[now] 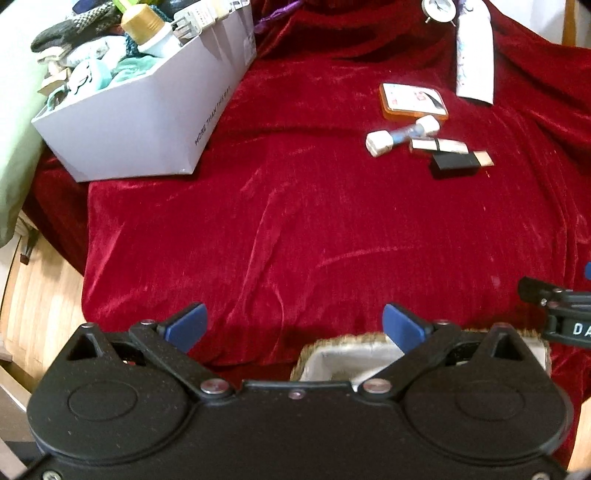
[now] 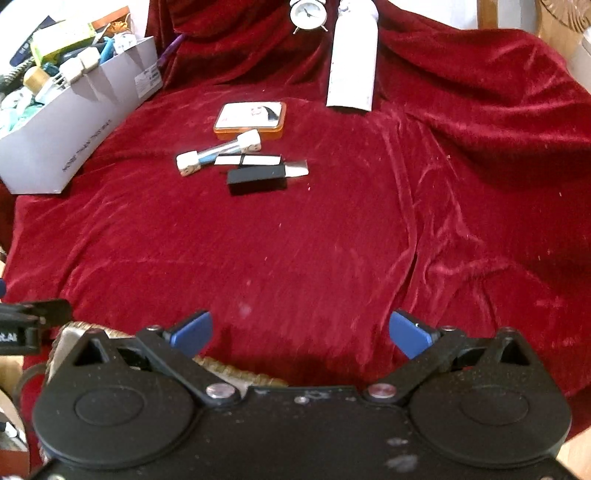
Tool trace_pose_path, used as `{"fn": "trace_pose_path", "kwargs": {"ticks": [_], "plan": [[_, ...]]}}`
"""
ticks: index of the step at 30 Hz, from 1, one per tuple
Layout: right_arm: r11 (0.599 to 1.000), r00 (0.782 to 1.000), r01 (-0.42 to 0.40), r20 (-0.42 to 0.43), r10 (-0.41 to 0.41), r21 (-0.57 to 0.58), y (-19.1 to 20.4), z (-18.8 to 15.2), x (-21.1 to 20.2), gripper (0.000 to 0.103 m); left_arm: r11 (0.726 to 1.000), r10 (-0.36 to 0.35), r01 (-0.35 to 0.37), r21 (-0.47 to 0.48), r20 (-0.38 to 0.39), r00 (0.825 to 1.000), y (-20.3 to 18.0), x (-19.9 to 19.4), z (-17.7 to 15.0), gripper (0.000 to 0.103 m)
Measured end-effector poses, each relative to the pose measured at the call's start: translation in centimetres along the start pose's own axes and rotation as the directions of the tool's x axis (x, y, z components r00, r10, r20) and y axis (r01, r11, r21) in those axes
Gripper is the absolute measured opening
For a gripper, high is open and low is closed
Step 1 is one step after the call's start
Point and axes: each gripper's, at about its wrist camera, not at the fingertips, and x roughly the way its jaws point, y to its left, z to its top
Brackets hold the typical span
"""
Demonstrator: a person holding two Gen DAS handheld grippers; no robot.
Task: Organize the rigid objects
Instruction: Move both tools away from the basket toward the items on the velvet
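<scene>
Both grippers are held low over the red velvet cloth (image 2: 295, 240), jaws spread wide and empty

The left gripper (image 1: 294, 323) and right gripper (image 2: 301, 330) are seen side by side near the front edge of the worktop, above a woven basket (image 1: 345, 354) with a pale lining. Further back, a small group is laid close together: an orange tin (image 2: 251, 120), a little white dumbbell (image 2: 218, 153) just in front of it, a white and black stick (image 2: 247, 160) and a black box (image 2: 256, 180) beside that. A white bottle (image 2: 352, 62) is laid flat behind them, near a white alarm clock (image 2: 307, 13). A grey cardboard box (image 1: 147, 122), filled with mixed things, is set at the far left
</scene>
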Motion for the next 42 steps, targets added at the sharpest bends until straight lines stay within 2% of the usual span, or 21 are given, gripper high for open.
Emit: {"fn": "trace_pose_path", "kwargs": {"ticks": [10, 16, 21, 32, 42], "plan": [[0.998, 0.999, -0.010, 0.045, 0.013, -0.058, 1.9, 3.2, 4.1, 0.102, 1.000, -0.013, 0.014, -0.010, 0.019, 1.000, -0.6, 1.3, 2.8, 0.098], [0.992, 0.995, 0.005, 0.103, 0.008, -0.124, 3.7, 4.4, 6.4, 0.102, 1.000, -0.005, 0.006, -0.031, 0.009, 1.000, -0.1, 2.0, 3.3, 0.098], [0.991, 0.996, -0.015, 0.089, 0.027, -0.133, 4.5, 4.7, 7.6, 0.102, 0.999, -0.008, 0.008, -0.037, -0.019, 1.000, 0.1, 2.7, 3.1, 0.098], [0.999, 0.997, -0.053, 0.052, 0.052, 0.014, 2.0, 5.0, 7.2, 0.102, 0.998, -0.044, 0.043, -0.047, -0.011, 0.999, -0.1, 2.1, 2.1, 0.098], [0.979, 0.993, -0.119, 0.035, 0.115, 0.164, -1.9, 5.3, 4.8, 0.102, 0.995, -0.092, 0.093, -0.033, 0.040, 0.995, -0.5, 0.3, 1.5, 0.098]]}}
